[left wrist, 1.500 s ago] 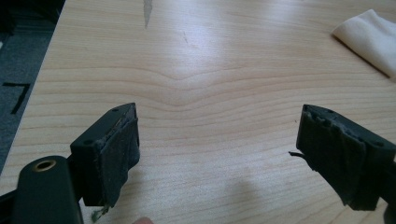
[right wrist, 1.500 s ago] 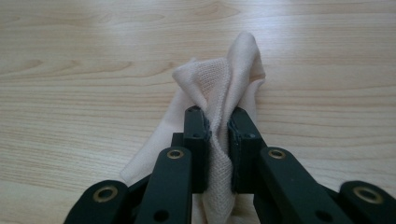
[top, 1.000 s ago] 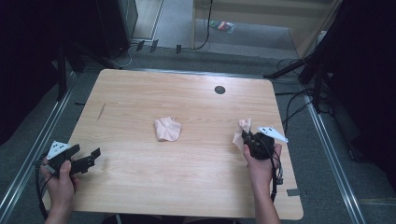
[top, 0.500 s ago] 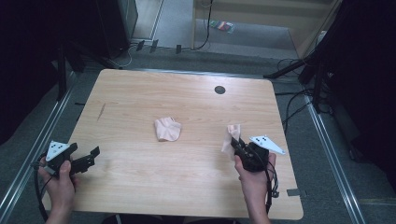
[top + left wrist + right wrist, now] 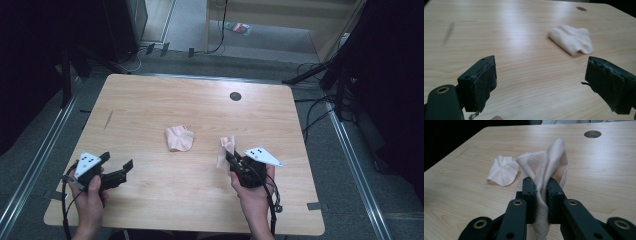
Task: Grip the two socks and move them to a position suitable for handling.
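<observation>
Two pale cloths are on the wooden desk (image 5: 150, 100) in the high view. One is a small crumpled cloth (image 5: 179, 138) lying flat near the middle of the desk. The other is a long knit cloth (image 5: 225, 150), held by the right gripper (image 5: 235, 161) at about 4 o'clock from the middle. Its long side runs up and away from the person, toward 11 o'clock, and its free end sticks up past the jaws. The right hand (image 5: 255, 192) holds that gripper from below. The left gripper (image 5: 116, 169) is at about 8 o'clock, near the desk's left edge, in the left hand (image 5: 89, 195). Its jaws point to 3 o'clock and stand wide apart. A round dark hole (image 5: 235, 96) sits in the desk at 1 o'clock.

From the left gripper view, the two black jaws are far apart with nothing between them. The crumpled cloth (image 5: 571, 41) lies ahead at 1 o'clock, well apart from the jaws. The hole (image 5: 581, 8) is far off at the top.

From the right gripper view, the jaws are pressed tight on the knit cloth (image 5: 546, 165). You can see its tiny knit weave here, which the high view is too far to show. The cloth stands up above the jaws and leans toward 1 o'clock. The crumpled cloth (image 5: 503, 171) lies at 10 o'clock, and the hole (image 5: 592, 134) at 1 o'clock.
</observation>
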Tool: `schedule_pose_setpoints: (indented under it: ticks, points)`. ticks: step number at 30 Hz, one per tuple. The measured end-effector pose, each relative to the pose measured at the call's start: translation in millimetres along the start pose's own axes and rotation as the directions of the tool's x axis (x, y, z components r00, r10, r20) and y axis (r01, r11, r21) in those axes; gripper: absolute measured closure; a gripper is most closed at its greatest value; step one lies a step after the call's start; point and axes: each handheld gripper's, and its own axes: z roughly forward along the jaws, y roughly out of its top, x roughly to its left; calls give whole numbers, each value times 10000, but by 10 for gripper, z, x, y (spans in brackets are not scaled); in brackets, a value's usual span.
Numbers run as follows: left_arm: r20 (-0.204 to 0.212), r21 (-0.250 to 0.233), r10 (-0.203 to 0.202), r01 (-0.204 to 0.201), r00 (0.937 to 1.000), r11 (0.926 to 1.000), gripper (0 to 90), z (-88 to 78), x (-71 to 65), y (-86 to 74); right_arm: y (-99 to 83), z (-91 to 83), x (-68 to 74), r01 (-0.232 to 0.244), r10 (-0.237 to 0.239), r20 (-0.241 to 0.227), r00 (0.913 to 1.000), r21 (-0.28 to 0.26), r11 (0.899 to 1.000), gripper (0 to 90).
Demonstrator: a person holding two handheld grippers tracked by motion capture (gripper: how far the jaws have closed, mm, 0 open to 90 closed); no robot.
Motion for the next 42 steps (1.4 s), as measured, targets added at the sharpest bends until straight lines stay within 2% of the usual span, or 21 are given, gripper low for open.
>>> schedule_pose_setpoints:
  ticks: [3,8,11,12,13,17,18,19,22,23,25,26,29,30,31,33,36,37,40,41,42]
  points:
    - [528,208,426,-437,9977,9988,108,79,-209,-6,-47,69,84,187,-185,-125,9998,153,9997,799]
    - [945,296,622,-652,9936,9974,108,144,-368,-19,-118,169,219,415,-401,-343,9986,433,9982,799]
    - [1376,441,869,-938,9867,9946,108,200,-522,-48,-165,235,308,599,-568,-477,9972,667,9960,799]
    - [1376,441,869,-938,9867,9946,108,200,-522,-48,-165,235,308,599,-568,-477,9972,667,9960,799]
    - [1653,464,958,-1048,9816,9934,108,212,-594,-59,-203,282,372,742,-698,-536,9961,852,9936,799]
    - [2108,495,1219,-1351,9699,9896,108,230,-726,-85,-276,354,481,897,-822,-656,9945,1219,9885,808]
    - [2108,495,1219,-1351,9699,9896,108,230,-726,-85,-294,370,515,897,-804,-724,9941,1354,9867,809]
    - [2289,511,1302,-1455,9647,9880,108,245,-765,-102,-314,390,550,935,-837,-725,9938,1441,9851,809]
    - [2427,580,1323,-1505,9610,9869,108,265,-792,-120,-359,451,599,1034,-922,-763,9928,1590,9819,801]
    - [2515,609,1255,-1451,9597,9875,108,290,-806,-133,-406,539,619,852,-648,-1281,9896,1611,9832,605]
    - [2513,632,1383,-1588,9580,9853,108,307,-811,-143,-401,575,600,558,-273,-1738,9844,1613,9853,443]
    - [2531,645,1392,-1602,9574,9850,108,312,-811,-147,-380,566,573,368,-105,-1759,9844,1469,9885,416]
    - [2550,692,1400,-1624,9568,9843,108,330,-789,-153,-291,471,438,19,94,-1453,9893,778,9970,465]
    - [2550,692,1400,-1624,9568,9843,109,330,-789,-153,-291,471,438,19,94,-1453,9893,778,9970,465]
    - [2586,708,1318,-1548,9570,9854,108,347,-774,-156,-254,415,342,-176,250,-1389,9900,542,9984,561]
    - [2608,763,1302,-1548,9566,9850,109,364,-768,-158,-249,394,293,-203,296,-1400,9897,679,9975,627]
    - [2637,810,1290,-1552,9559,9846,110,375,-768,-160,-282,411,307,6,127,-1449,9894,917,9958,677]
    - [2659,824,1254,-1522,9558,9849,110,383,-770,-161,-358,464,377,541,-324,-1587,9868,1345,9894,708]
    - [2644,895,1228,-1512,9566,9844,110,380,-768,-164,-459,557,466,1050,-700,-1754,9820,1990,9744,682]
    - [2650,898,1229,-1514,9564,9844,111,379,-767,-164,-490,589,482,1240,-912,-1621,9825,2050,9709,648]
    - [2627,895,1254,-1536,9567,9841,111,378,-768,-165,-517,613,495,1345,-1104,-1241,9861,2058,9693,611]
